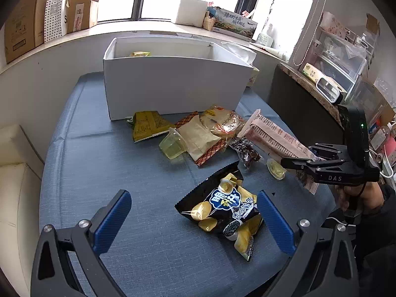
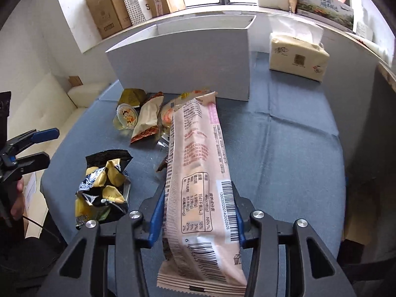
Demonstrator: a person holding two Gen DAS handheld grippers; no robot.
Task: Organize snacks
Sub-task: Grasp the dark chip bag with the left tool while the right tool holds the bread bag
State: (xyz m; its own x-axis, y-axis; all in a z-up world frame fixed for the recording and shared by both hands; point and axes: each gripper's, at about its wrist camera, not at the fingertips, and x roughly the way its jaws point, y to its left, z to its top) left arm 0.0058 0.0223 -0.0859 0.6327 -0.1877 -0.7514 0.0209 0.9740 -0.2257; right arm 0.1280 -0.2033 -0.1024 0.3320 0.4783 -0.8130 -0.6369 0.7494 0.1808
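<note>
My right gripper (image 2: 197,190) is shut on a long pink snack packet (image 2: 198,173), its blue pads pressing both sides near the barcode end. The packet's far end points toward the white box (image 2: 185,57). In the left wrist view the same packet (image 1: 272,133) slants above the table in the right gripper (image 1: 294,163). My left gripper (image 1: 193,194) is open and holds nothing. It hovers over a black and yellow chips bag (image 1: 222,210) that lies on the blue tablecloth (image 1: 99,160). A yellow snack (image 1: 139,54) shows inside the white box (image 1: 173,86).
Loose snacks lie in front of the box: a yellow-green packet (image 1: 148,123), a jelly cup (image 1: 172,146), a cream pastry wrapper (image 1: 200,138), a round cake pack (image 1: 222,121), a dark packet (image 1: 245,151). A tissue pack (image 2: 297,59) stands right of the box. A cream sofa (image 1: 12,173) borders the left.
</note>
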